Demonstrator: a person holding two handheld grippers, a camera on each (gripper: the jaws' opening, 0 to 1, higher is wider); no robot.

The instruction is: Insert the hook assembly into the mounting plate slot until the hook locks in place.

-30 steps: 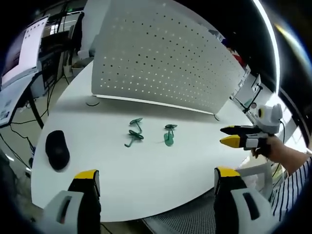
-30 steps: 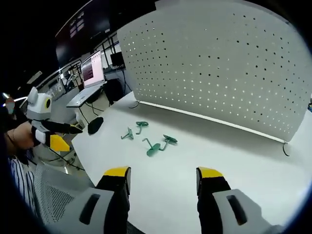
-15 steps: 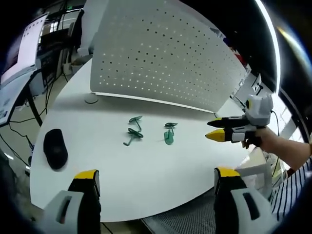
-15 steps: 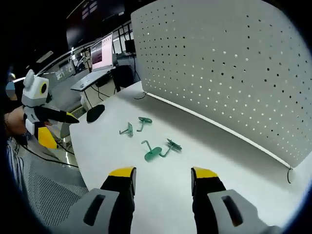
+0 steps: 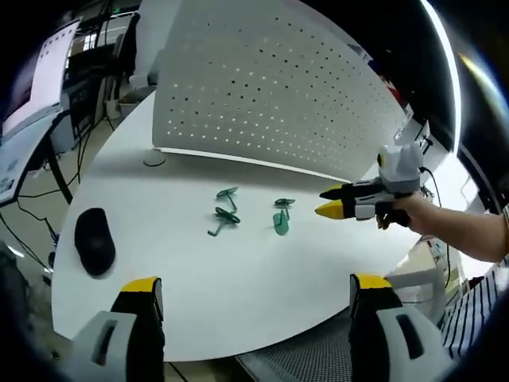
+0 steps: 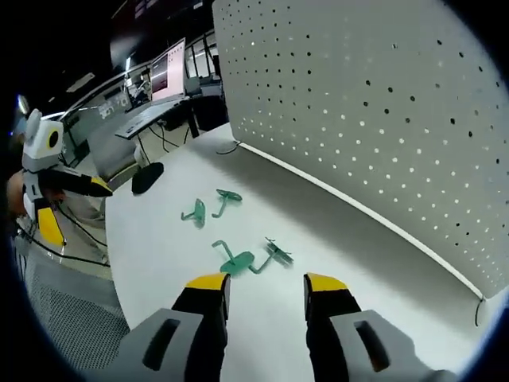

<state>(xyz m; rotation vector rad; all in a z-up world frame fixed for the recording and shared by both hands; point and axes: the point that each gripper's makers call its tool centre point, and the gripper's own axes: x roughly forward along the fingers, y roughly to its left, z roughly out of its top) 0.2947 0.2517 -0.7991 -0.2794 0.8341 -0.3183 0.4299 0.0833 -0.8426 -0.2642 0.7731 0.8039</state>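
Note:
Green plastic hooks lie loose on the round white table [image 5: 238, 294]: one pair [image 5: 224, 213] and a single hook [image 5: 280, 218] to its right. Behind them stands the white perforated mounting plate [image 5: 270, 87]. My left gripper [image 5: 256, 285] hangs open at the table's near edge, well short of the hooks. My right gripper [image 5: 324, 202], in a person's hand, reaches in from the right, close to the single hook. In the right gripper view, my right gripper [image 6: 266, 282] is open just short of the nearest hook [image 6: 237, 259]. Two more hooks [image 6: 193, 212] lie beyond, below the plate [image 6: 358, 95].
A black mouse [image 5: 94, 241] lies at the table's left edge, seen again as the mouse [image 6: 147, 177]. The left gripper [image 6: 73, 207] shows at the left of the right gripper view. Desks with a monitor [image 6: 171, 79] stand behind the table. A mesh chair back [image 5: 318, 362] is below the near edge.
My right gripper has moved in over the table toward the hooks, and its jaws stand slightly closer together. My left gripper has barely moved. The hooks lie where they were.

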